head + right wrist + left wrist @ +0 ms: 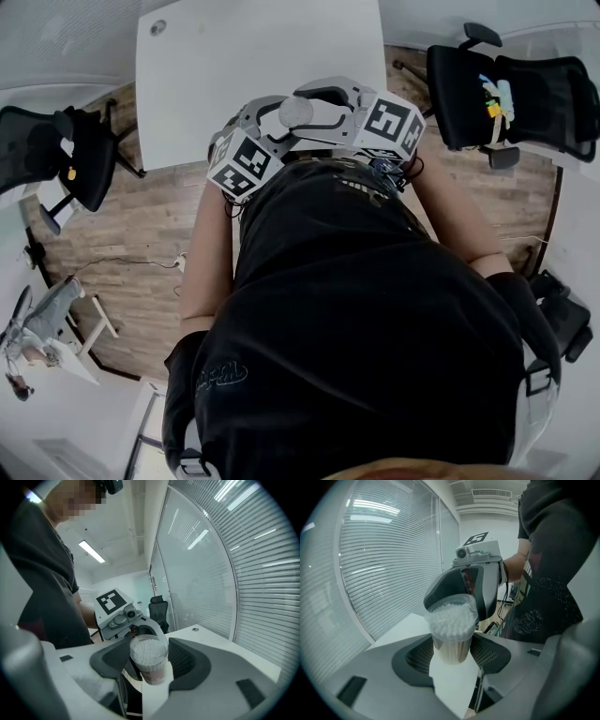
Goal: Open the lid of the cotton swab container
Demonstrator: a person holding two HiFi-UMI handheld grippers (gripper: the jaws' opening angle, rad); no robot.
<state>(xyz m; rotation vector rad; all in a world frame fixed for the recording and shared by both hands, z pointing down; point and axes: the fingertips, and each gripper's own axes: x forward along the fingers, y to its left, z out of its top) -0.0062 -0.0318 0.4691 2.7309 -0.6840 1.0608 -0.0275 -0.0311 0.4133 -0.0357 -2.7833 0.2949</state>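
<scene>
fingers [415,657] of the left gripper [451,660] were seen spread wide and closed on the lower part of the cotton swab container [450,648], whose sides were met by both of them. fingers [190,663] of the right gripper [150,665] were likewise closed on the same container from the opposite side, and its upper part appeared to be touched on both sides. the container was held roughly upright in the air between the two grippers, which were pointed at each other just in front of the person's black shirt [356,319], over the near edge of the white desk [253,66]. white swab tips [451,620] were shown packed under its clear top [452,603]. in the head view the container was hidden by the grippers. black office chairs [511,94] were placed beside the desk, and slatted blinds [379,564] were seen behind.
</scene>
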